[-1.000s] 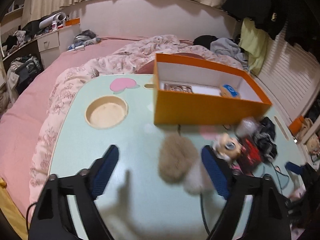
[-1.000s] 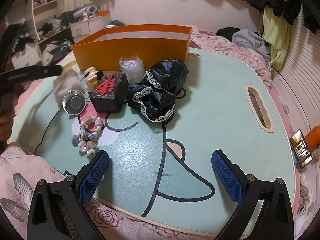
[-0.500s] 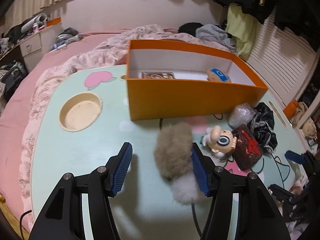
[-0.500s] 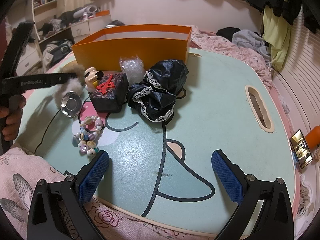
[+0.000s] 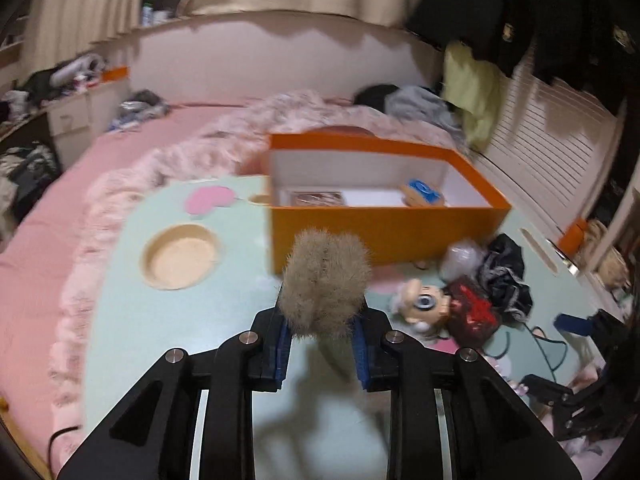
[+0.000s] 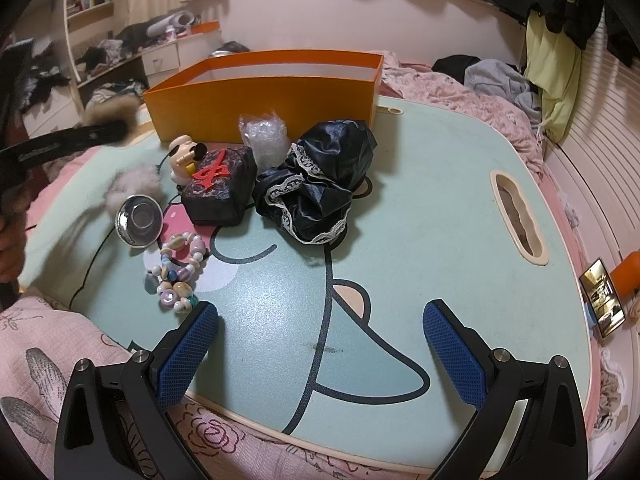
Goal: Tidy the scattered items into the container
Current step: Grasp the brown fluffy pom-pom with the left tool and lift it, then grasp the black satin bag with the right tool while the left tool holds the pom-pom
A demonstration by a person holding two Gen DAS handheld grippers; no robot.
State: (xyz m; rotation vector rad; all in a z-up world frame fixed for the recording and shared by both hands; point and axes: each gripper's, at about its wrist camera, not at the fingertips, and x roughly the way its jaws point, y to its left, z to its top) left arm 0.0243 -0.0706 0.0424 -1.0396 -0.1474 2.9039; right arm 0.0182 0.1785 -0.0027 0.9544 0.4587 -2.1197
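- The left gripper [image 5: 322, 338] has just been closing; its blue fingers [image 5: 283, 346] now clamp a tan fur pompom [image 5: 325, 280] between them.
- The pompom is held above the worktop [image 5: 168, 332], in front of the near wall of the orange box [image 5: 384, 228].
- The box stands on the worktop and holds a blue-topped item [image 5: 423, 193] and a flat patterned card [image 5: 318, 199].
- The right gripper [image 6: 320, 350] hangs over the near edge of the worktop with its fingers [image 6: 188, 354] spread wide apart and nothing between them.
- Scattered on the worktop near the box: a cartoon figurine [image 6: 185, 157], a dark pouch with a red emblem [image 6: 220, 190], a black lace-trimmed cloth [image 6: 320, 188], a clear plastic wrap [image 6: 263, 136], a small metal dish [image 6: 139, 220] and a bead bracelet [image 6: 178, 270].
- A pale fur tuft [image 6: 134, 186] lies just beside the metal dish.
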